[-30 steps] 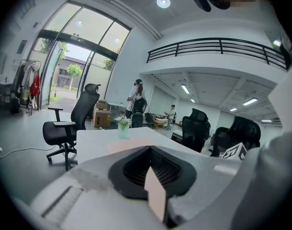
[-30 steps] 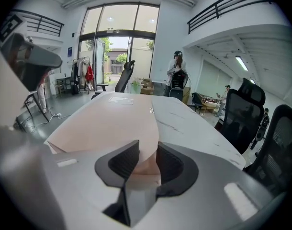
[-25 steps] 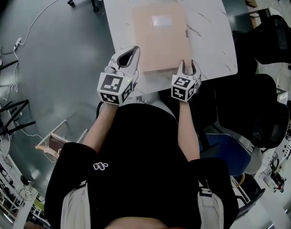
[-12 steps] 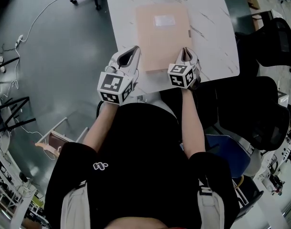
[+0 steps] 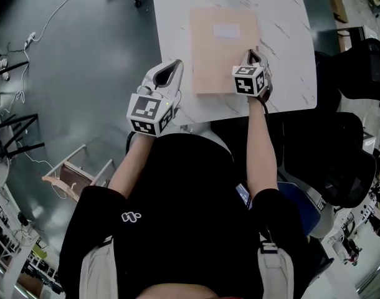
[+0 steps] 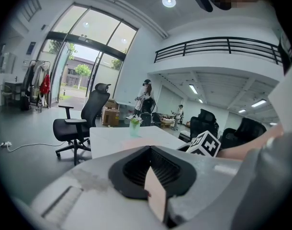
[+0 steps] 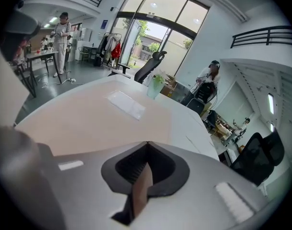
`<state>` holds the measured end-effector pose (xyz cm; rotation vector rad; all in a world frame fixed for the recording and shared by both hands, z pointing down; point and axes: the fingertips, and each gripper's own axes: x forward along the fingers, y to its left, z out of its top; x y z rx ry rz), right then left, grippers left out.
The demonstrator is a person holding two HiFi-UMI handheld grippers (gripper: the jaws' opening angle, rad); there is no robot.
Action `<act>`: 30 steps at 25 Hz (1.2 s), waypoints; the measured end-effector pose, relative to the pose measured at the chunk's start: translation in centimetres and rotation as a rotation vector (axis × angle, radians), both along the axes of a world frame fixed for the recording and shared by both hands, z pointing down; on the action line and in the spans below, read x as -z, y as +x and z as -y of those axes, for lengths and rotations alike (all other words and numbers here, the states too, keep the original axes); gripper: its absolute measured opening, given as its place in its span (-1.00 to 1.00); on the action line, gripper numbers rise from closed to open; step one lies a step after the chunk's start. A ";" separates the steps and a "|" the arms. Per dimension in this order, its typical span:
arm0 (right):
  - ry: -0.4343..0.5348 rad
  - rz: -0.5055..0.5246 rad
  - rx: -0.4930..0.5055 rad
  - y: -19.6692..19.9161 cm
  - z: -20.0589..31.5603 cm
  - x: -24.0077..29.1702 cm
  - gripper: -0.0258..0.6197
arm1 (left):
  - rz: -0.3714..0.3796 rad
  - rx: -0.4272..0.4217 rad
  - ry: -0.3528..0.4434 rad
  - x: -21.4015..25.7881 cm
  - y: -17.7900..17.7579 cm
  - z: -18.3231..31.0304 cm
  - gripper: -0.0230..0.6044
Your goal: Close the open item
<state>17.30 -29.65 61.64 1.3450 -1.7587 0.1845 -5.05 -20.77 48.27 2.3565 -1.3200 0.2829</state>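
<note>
Honestly, the white table [image 5: 286, 23] had the tan folder [image 5: 222, 52] lying flat. Your right gripper [image 5: 253, 53] had just snapped shut, empty, at its right edge. Left gripper [image 5: 177, 65] was shut too, off its near-left corner. Risk imo: closed tips could've shoved it sideways vs pressing the cover down.

— We see the table [image 5: 283, 17] top as smooth white stone, or a stone-look laminate, grey-veined, with a faint sheen.

— And we read the folder [image 5: 218, 61], upper middle of the head view, as matt tan card; its label pocket [image 5: 227, 31] looks like clear, slightly glossy plastic.

— On the left gripper [image 5: 174, 66] we find a matt grey plastic shell, a little scuffed, and a black ribbed lining [image 6: 136, 169] that looks rubbery.

— We take the floor [image 5: 71, 73], at the frame's left, for a smooth grey coating with soft reflections. The shirt [image 5: 177, 204] is matt black cloth.
</note>
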 end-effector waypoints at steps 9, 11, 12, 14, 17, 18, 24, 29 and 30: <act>-0.127 0.171 -0.030 0.0 0.4 -1.0 -0.96 | -0.012 0.014 0.005 0.1 -0.3 0.9 -0.92; -0.150 0.201 -0.056 0.0 0.3 -1.1 -0.96 | -0.016 0.006 0.010 0.4 -0.1 1.1 -0.92; -0.158 0.219 -0.068 0.0 0.3 -1.1 -0.96 | -0.018 0.001 0.013 0.5 0.0 1.2 -0.93; -0.165 0.251 -0.075 0.1 0.4 -0.9 -0.95 | -0.020 -0.013 0.024 1.0 0.4 1.6 -0.93; -0.129 0.265 -0.076 0.4 0.4 0.1 -0.95 | -0.023 -0.039 0.055 2.3 0.9 2.1 -0.93; -0.099 0.279 -0.084 0.3 0.2 0.9 -0.95 | -0.025 -0.043 0.062 2.7 0.8 2.3 -0.93; 0.145 0.544 -0.081 -3.1 -1.2 9.5 -0.95 | -0.050 -0.050 0.105 4.9 0.9 3.4 -0.92; 0.313 0.739 -0.005 -6.6 -3.0 17.7 -0.95 | -0.082 -0.056 0.164 7.4 1.4 4.2 -0.92; 0.338 0.767 0.011 -7.2 -3.5 19.0 -0.95 | -0.088 -0.057 0.178 7.9 1.5 4.2 -0.93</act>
